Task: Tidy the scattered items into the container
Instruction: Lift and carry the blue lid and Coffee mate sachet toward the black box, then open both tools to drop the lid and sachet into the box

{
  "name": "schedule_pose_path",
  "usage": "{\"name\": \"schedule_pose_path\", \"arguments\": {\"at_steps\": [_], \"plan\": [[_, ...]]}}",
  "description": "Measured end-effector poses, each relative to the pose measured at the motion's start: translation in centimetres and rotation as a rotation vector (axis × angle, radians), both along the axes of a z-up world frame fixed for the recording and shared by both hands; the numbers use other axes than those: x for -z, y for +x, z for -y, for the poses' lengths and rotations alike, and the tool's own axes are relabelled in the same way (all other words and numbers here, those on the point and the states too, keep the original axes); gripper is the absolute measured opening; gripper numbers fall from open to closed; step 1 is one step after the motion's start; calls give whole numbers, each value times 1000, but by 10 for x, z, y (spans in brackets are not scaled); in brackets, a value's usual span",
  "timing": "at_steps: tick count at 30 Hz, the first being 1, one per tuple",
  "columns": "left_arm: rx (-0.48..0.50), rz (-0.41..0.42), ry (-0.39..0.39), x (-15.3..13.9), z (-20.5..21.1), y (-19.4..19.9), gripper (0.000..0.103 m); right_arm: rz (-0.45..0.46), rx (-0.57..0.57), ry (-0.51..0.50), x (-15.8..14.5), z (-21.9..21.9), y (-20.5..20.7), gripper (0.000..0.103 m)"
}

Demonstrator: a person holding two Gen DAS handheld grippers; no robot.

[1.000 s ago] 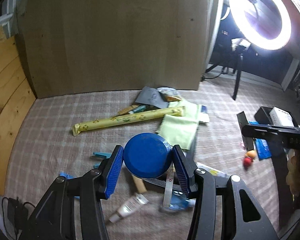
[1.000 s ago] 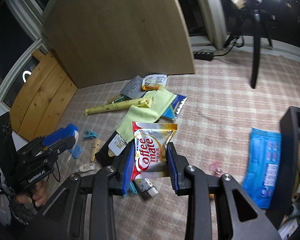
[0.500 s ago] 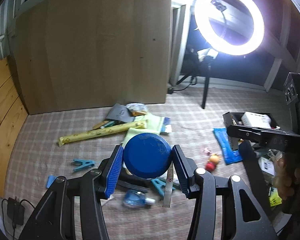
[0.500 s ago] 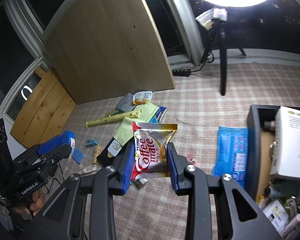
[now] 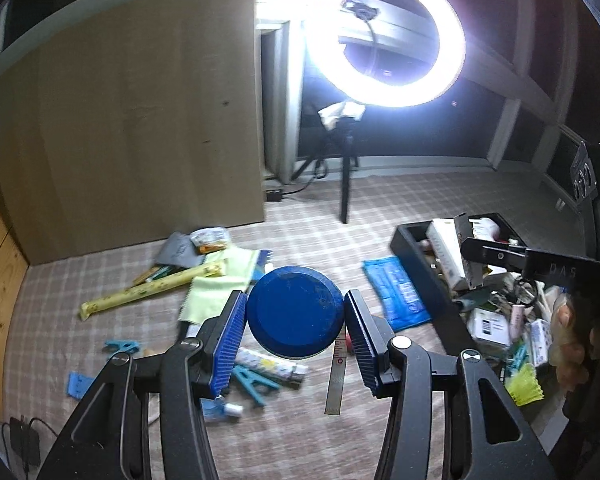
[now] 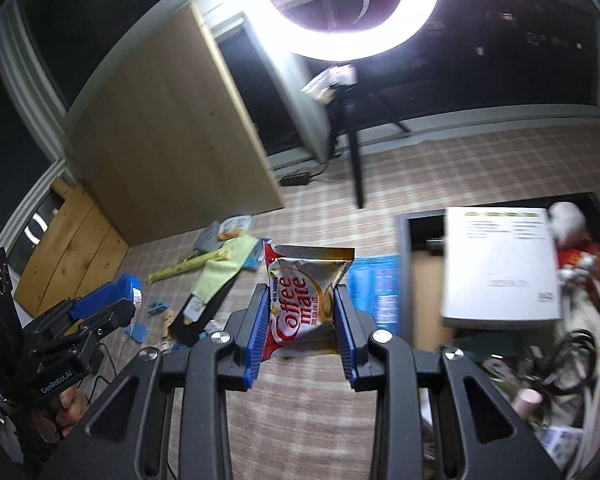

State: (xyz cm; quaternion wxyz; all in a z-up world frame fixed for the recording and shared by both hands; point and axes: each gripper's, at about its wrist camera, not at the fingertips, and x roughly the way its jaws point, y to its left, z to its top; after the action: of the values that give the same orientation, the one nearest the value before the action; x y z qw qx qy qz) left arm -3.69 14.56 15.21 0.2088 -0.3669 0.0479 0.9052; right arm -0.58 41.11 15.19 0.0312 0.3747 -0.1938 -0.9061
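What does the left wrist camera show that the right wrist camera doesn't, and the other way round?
Only the left wrist view shows the flat face of the blue round tape measure, clamped in the left gripper, with its steel tape dangling.

Only the right wrist view shows the Coffee mate sachet gripped by the right gripper.

Both show the black container already crowded with items, the white box in it, the blue packet beside it, the yellow recorder on the checked cloth, and the ring light.
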Motion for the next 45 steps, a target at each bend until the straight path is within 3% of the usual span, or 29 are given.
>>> {"name": "schedule_pose_path", "arguments": {"at_steps": [10,22,30,41,43,45], "plan": [[146,7,-10,1,-61,13,48,-27,197,35,-14,-66,58,31],[409,42,7,11,-159,50,48,0,433,76,-11,-130,126,31],[520,56,-1,15,-207,72,48,18,494,72,-3,-145,147,31],[565,56,-6,19,-237,83,48,33,525,68,3,-154,152,32],[578,66,1,21,-241,84,49,36,537,75,3,-155,152,34],[585,75,-1,23,-244,84,66,51,567,87,3,-155,152,53]]}}
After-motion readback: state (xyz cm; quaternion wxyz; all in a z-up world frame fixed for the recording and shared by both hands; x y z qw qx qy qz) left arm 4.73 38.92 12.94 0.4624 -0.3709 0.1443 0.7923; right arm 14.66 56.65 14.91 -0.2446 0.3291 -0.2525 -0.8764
